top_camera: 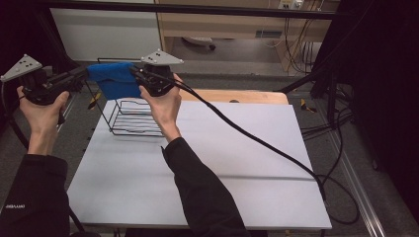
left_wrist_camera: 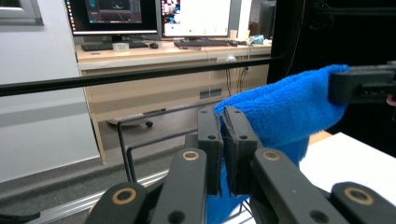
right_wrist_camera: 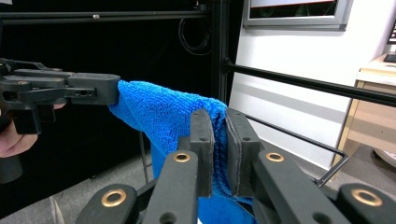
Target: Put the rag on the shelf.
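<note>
jaws pinch opposite edges of blue cloth above wire basket.

A black wire basket is sitting at ten o'clock on the white-topped counter. Two lit computer monitors are glowing at twelve o'clock on a light wooden desk, keyboards lying before them.

In the high view the blue cloth is covering the far rim of the wire basket, and the right hand is blocking its near right corner. The cloth's lower end is running off the bottom edge in the left claw view.
</note>
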Tool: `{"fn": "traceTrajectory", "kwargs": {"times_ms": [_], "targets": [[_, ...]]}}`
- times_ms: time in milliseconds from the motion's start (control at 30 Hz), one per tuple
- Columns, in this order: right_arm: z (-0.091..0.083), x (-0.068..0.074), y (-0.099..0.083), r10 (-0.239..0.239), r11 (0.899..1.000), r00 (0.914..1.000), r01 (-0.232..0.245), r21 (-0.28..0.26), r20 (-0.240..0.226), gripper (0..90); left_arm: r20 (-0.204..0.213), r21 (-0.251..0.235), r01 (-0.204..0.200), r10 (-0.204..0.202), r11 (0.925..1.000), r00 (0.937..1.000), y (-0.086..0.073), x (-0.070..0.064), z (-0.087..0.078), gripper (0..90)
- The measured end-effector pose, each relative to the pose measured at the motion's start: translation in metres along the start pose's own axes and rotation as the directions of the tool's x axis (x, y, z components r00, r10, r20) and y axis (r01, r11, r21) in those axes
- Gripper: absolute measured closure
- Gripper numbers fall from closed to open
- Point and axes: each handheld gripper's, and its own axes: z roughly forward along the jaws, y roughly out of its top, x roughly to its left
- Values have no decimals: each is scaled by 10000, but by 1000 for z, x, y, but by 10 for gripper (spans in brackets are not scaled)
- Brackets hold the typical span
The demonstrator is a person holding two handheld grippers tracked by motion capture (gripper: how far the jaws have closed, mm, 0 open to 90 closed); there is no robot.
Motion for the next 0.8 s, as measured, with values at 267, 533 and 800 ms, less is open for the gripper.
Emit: {"fn": "traceTrajectory", "kwargs": {"times_ms": [267, 533, 800], "targets": [[-3, -6, -11, 287, 9990, 9994, -280, 360, -198, 826, -46, 587, -520, 523, 9969, 9986, -6, -9, 0, 851], [-5, -10, -20, 344, 9979, 9988, -324, 560, -354, 825, 33, 909, -467, 466, 9948, 9989, -13, -10, 3, 838], [-7, -10, -21, 135, 9976, 9993, -110, 690, -355, 825, 179, 612, 479, -490, 9970, 9986, -5, -8, -2, 737]]}}
